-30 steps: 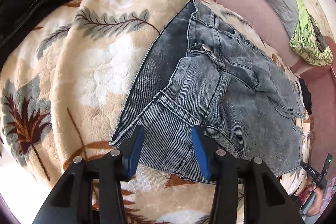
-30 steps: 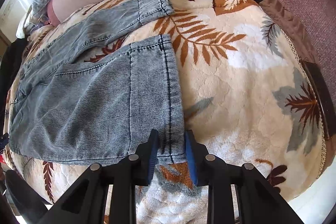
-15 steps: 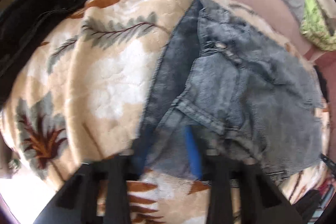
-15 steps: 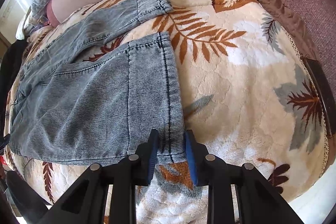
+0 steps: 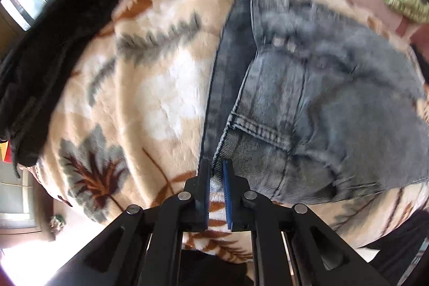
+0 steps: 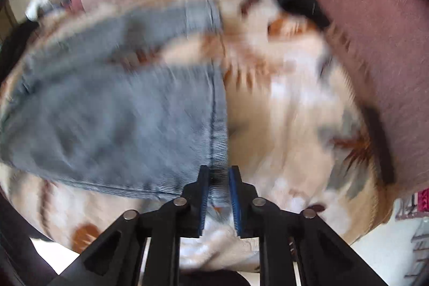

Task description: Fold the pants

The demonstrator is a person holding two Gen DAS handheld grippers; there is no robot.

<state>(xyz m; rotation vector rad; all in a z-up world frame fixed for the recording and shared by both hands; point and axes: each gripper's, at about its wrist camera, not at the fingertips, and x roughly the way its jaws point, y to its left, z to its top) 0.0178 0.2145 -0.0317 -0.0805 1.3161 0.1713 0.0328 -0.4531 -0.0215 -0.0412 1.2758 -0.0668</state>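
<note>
Pinching the pants [image 5: 308, 103] (grey denim): left gripper [image 5: 216, 173] at waistband, right gripper [image 6: 218, 178] at hem.

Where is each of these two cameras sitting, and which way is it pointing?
Left wrist: sits on the left gripper, looking along its black fingers, shut on the waistband of the grey-blue denim pants.
Right wrist: sits on the right gripper, looking along its fingers, shut on the pants' leg hem.
Shared: the pants and the cream leaf-print fleece blanket.
</note>
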